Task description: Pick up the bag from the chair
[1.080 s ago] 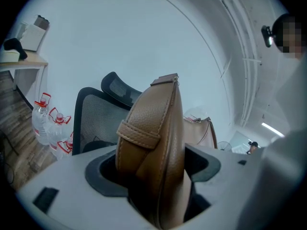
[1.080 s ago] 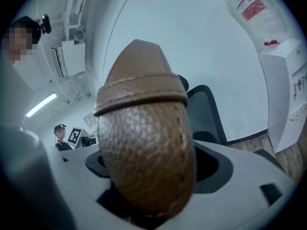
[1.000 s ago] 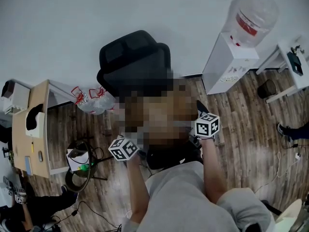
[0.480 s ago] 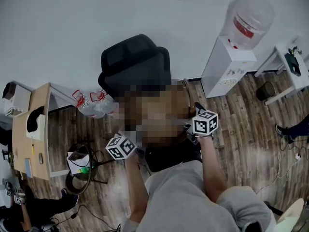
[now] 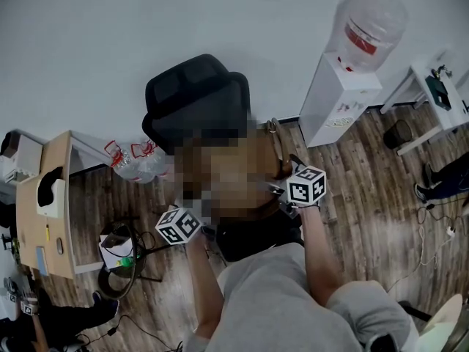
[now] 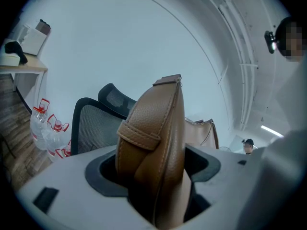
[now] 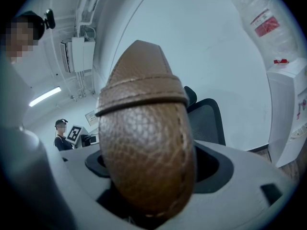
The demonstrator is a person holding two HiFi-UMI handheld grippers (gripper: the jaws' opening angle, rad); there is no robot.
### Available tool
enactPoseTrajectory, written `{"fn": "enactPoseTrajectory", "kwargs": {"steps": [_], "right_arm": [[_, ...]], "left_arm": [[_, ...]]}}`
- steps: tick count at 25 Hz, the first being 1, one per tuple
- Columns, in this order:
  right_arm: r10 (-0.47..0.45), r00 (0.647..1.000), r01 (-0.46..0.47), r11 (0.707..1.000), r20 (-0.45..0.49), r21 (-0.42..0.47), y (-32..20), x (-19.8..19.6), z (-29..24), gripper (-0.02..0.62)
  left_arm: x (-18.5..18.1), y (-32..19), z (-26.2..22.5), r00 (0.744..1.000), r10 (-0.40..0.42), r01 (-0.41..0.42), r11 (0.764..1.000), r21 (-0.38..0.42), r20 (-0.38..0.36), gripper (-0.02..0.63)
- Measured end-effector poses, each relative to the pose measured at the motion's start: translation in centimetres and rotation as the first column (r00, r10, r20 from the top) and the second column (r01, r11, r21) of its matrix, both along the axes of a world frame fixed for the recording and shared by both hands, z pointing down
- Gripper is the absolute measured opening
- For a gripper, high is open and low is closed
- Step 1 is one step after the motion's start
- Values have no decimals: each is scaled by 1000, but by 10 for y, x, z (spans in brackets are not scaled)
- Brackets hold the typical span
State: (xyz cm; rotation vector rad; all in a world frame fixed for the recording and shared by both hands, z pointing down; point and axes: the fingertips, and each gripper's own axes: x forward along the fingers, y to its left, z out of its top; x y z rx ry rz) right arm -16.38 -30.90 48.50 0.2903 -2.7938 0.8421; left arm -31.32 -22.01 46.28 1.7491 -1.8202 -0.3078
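- My left tool (image 6: 154, 176) is clamped on one end of the brown bag (image 6: 156, 128), and my right tool (image 7: 158, 176) on the other end, to carry it level.
- The brown bag is in front of the chair (image 5: 194, 97), probably free of the seat.

Tan-brown, pebble-grained leather with matching stitching on the bag (image 6: 153, 143). Pale grey shells with dark grey insets on the left gripper (image 6: 153, 176) and the right gripper (image 7: 148, 176); black-and-white square markers on the left cube (image 5: 178, 226) and the right cube (image 5: 305, 185). Black on the chair (image 5: 194, 94), with fine mesh across its back. Brown wood grain over the floor (image 5: 366, 196), off-white on the wall (image 5: 110, 35). White on the water cooler (image 5: 337, 94), clear with a red label on its bottle (image 5: 366, 24). Light wood on the desk (image 5: 44, 204). Grey on the shirt (image 5: 278, 299).
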Motion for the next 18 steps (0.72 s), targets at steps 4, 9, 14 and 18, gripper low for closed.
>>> {"fn": "enactPoseTrajectory", "kwargs": {"steps": [4,9,14,18], "right_arm": [[6,1000,-6,1000,3,-3,2,7,0,426],[17,1000,-17,1000,6,4,3,10,-1,426],[24,1000,-24,1000,2,0,4,16,0,426],[33,999,-33,999,-2,-2,5,21,3,426]], "left_arm": [[6,2,0,1000,-8,8,1000,-3,0,339],[8,2,-3,1000,-13,13,1000,2,3,339],[13,2,-2,1000,-14,14,1000,3,-3,337],[18,3,-1,1000,-8,8,1000,2,-2,336]]}}
